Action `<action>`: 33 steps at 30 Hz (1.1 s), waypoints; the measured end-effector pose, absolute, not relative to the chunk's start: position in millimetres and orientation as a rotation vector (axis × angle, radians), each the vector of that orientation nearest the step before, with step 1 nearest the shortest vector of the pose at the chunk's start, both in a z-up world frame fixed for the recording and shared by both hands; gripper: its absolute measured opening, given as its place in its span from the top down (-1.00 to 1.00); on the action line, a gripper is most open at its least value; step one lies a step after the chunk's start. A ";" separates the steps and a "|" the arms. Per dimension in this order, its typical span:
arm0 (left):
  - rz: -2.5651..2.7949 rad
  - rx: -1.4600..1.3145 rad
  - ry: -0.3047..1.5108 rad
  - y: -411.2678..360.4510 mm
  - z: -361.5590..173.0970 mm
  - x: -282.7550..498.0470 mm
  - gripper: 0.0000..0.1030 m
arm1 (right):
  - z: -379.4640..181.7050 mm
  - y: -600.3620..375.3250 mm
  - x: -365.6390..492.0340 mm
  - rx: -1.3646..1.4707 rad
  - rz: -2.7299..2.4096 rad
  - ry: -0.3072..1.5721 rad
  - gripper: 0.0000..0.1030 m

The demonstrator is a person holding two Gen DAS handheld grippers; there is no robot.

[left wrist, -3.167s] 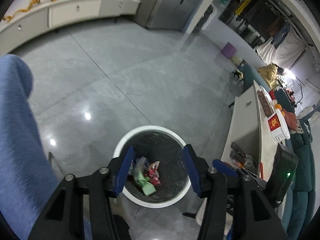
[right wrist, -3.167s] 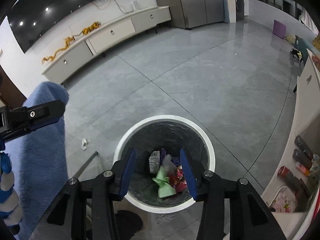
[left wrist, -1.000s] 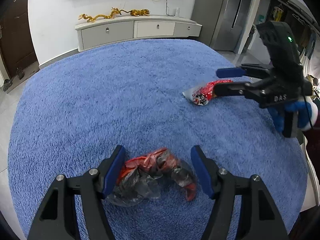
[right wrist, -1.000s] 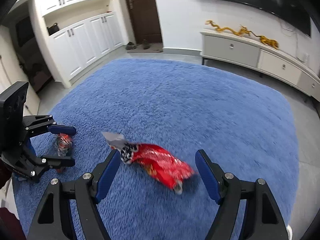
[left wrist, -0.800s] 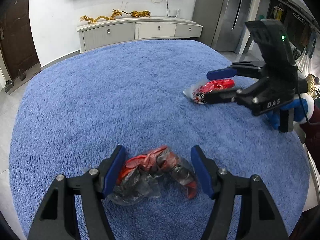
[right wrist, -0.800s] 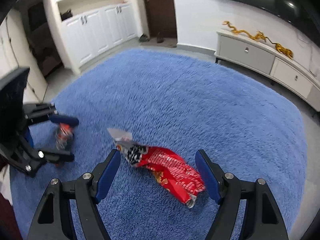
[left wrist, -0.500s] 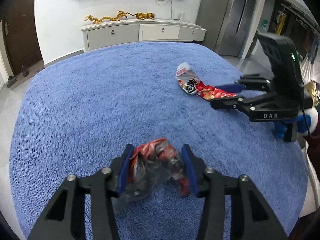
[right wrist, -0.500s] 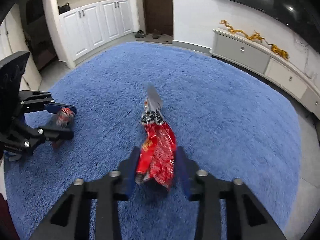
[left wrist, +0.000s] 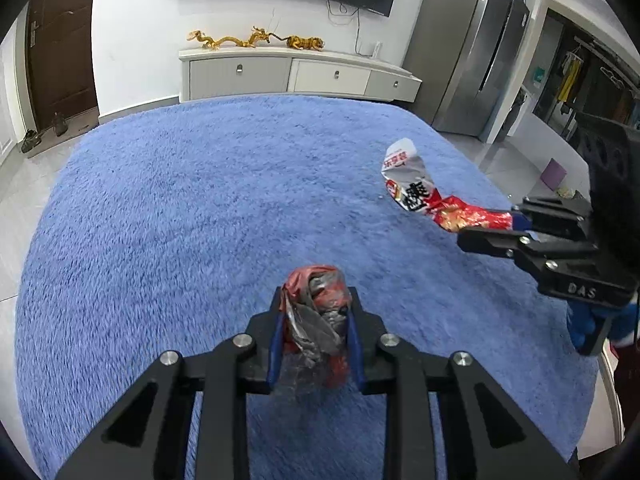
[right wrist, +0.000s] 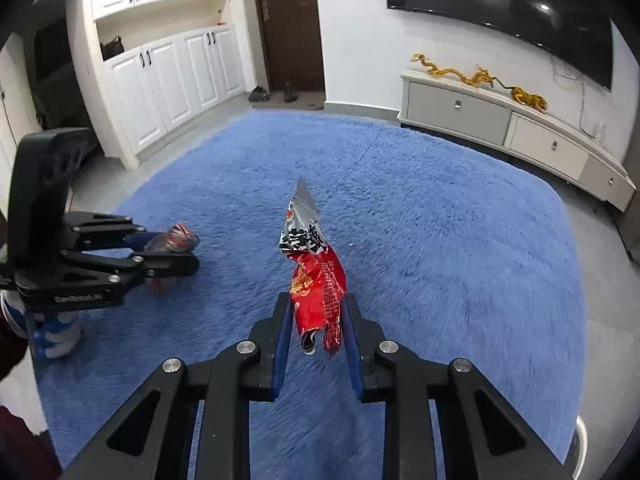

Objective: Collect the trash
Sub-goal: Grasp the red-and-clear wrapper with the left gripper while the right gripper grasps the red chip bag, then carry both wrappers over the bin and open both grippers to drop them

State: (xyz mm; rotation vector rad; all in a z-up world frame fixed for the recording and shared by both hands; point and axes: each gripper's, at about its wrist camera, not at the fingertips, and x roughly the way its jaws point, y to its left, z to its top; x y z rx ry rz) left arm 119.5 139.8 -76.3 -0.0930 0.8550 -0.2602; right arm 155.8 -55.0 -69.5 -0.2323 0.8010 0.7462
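My left gripper [left wrist: 315, 308] is shut on a crumpled red and clear plastic wrapper [left wrist: 316, 312], held just above the blue rug [left wrist: 200, 208]. My right gripper [right wrist: 316, 316] is shut on a red and silver snack bag [right wrist: 314, 264], which sticks up and forward between the fingers, lifted off the rug [right wrist: 440, 248]. The left wrist view shows the right gripper [left wrist: 516, 224] at the right with the bag [left wrist: 424, 196]. The right wrist view shows the left gripper [right wrist: 176, 252] at the left with its wrapper [right wrist: 178, 238].
A low white TV cabinet [left wrist: 296, 74] with gold dragon figures stands past the rug, under a wall TV [right wrist: 500, 4]. White cupboards [right wrist: 168, 76] and a dark door [right wrist: 290, 20] are at the back left. A steel fridge [left wrist: 472, 60] stands at the right.
Both grippers went from open around the trash on the rug to shut on it. Both pieces have since been lifted off the rug. Earlier both grippers hung open over the trash bin.
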 end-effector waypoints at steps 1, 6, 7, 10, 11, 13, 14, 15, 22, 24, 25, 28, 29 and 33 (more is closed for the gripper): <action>-0.260 -0.094 0.847 138.9 -73.6 114.4 0.52 | -67.1 -57.9 153.5 -0.221 0.743 0.797 0.56; -0.258 -0.105 0.814 135.2 -58.0 95.9 0.53 | -51.3 -72.2 123.5 -0.152 0.689 0.771 0.56; -0.260 -0.107 0.810 133.9 -55.2 93.1 0.53 | -48.1 -77.9 116.9 -0.140 0.672 0.764 0.56; -0.274 -0.099 0.788 127.2 -43.7 82.3 0.53 | -39.0 -98.1 103.0 -0.098 0.618 0.748 0.56; -0.281 -0.097 0.781 124.8 -40.1 79.5 0.53 | -36.4 -106.2 100.1 -0.080 0.600 0.742 0.56; -0.297 -0.102 0.773 117.8 -33.4 77.3 0.53 | -31.3 -125.5 92.6 -0.049 0.550 0.729 0.56; -0.308 -0.104 0.769 113.3 -29.9 77.8 0.53 | -29.0 -134.7 89.3 -0.038 0.529 0.723 0.56; -0.323 -0.104 0.765 105.8 -25.3 78.4 0.53 | -26.7 -145.3 86.3 -0.023 0.505 0.716 0.56; -0.441 -0.040 0.751 34.2 1.6 103.5 0.53 | -12.6 -233.0 73.4 0.078 0.313 0.674 0.56; -0.479 -0.015 0.752 6.3 7.7 110.4 0.53 | -10.1 -259.6 72.6 0.107 0.250 0.668 0.56; -0.500 -0.002 0.754 -9.2 10.0 113.7 0.53 | -9.6 -274.6 72.2 0.124 0.212 0.666 0.56; -0.565 0.032 0.770 -58.3 15.9 130.4 0.53 | -12.4 -316.9 74.1 0.173 0.118 0.666 0.56; -0.591 0.042 0.780 -78.5 16.4 137.9 0.53 | -14.7 -328.8 75.9 0.187 0.090 0.669 0.56; -0.664 0.087 0.824 -150.5 10.6 168.5 0.53 | -30.0 -374.7 84.4 0.242 -0.009 0.691 0.56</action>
